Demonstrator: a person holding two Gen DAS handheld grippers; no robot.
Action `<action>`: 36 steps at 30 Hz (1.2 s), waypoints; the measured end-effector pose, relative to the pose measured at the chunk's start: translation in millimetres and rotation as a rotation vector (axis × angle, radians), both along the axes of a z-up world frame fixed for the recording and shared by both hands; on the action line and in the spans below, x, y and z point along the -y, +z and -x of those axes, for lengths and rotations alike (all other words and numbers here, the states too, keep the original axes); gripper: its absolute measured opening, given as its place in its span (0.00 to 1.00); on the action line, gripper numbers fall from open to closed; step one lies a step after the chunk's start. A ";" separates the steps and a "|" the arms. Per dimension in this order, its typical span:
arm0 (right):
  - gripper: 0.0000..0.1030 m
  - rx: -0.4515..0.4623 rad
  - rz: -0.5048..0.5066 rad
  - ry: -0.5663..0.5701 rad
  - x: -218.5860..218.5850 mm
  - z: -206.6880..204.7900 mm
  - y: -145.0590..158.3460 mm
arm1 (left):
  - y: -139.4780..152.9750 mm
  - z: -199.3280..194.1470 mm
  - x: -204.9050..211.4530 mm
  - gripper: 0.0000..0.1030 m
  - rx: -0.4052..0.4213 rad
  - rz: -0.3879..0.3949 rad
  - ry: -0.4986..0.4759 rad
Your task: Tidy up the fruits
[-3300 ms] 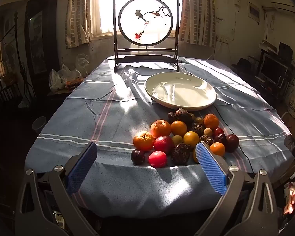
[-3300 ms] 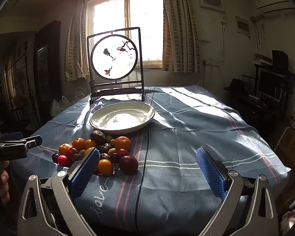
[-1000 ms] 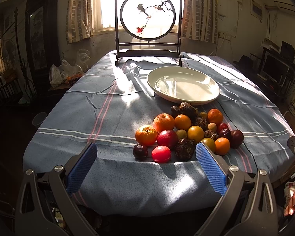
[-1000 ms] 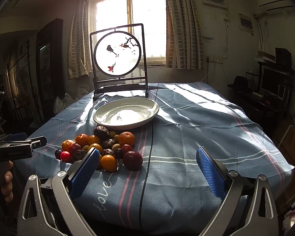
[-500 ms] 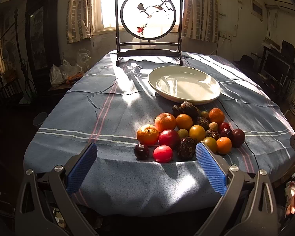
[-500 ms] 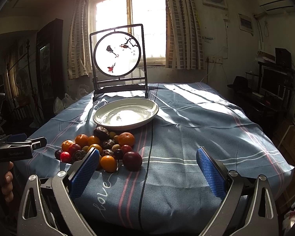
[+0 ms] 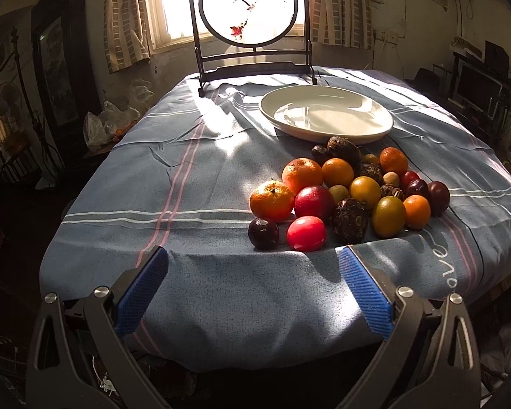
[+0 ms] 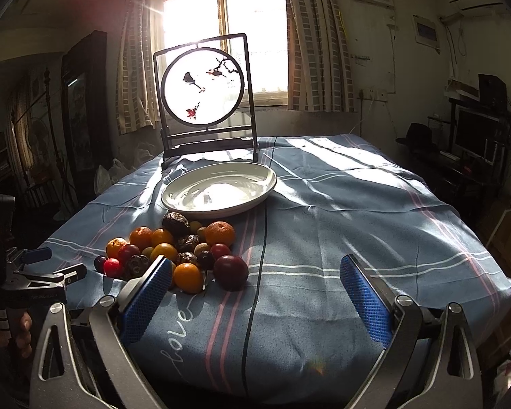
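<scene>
A pile of fruit (image 7: 344,191) (image 8: 173,252) lies on the blue striped tablecloth: oranges, red and dark plums, yellow fruits and several dark wrinkled ones. Behind the pile sits an empty white plate (image 7: 327,114) (image 8: 221,191). My left gripper (image 7: 252,266) is open at the table's front edge, just short of the bright red fruit (image 7: 306,233) and the dark plum (image 7: 263,233). My right gripper (image 8: 255,272) is open too, near the front edge, with the pile at its left finger; a dark red plum (image 8: 231,272) and an orange (image 8: 187,277) are closest.
A framed round screen with a bird painting (image 7: 252,10) (image 8: 204,92) stands at the table's far end before the window. A hand holds the left gripper (image 8: 24,286) at the left of the right wrist view. Furniture and a monitor (image 8: 473,136) stand along the right wall.
Both grippers have moved forward toward the table, so the fruit pile and plate appear closer and larger. Both stayed open and nothing was picked up.
</scene>
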State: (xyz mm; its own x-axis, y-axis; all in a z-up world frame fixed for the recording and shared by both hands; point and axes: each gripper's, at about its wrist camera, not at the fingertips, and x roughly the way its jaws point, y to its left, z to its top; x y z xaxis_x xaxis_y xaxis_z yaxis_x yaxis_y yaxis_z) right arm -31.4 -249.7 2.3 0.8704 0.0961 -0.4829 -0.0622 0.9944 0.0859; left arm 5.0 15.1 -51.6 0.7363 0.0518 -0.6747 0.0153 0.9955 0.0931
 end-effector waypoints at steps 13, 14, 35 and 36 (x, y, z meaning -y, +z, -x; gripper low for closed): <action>0.96 -0.028 -0.005 0.011 -1.9 -6.2 -8.7 | -23.8 -35.1 -28.4 0.66 -0.082 0.007 -0.007; 0.96 -0.033 -0.006 0.014 -2.8 -7.2 -9.7 | -26.8 -38.1 -26.7 0.66 -0.086 -0.007 -0.009; 0.96 -0.114 0.037 0.073 -8.1 -46.9 -29.4 | -13.2 -35.4 -23.5 0.27 -0.013 0.118 -0.116; 0.96 -0.124 0.046 0.081 -9.7 -54.0 -31.7 | -9.7 -33.7 -22.8 0.27 -0.004 0.112 -0.116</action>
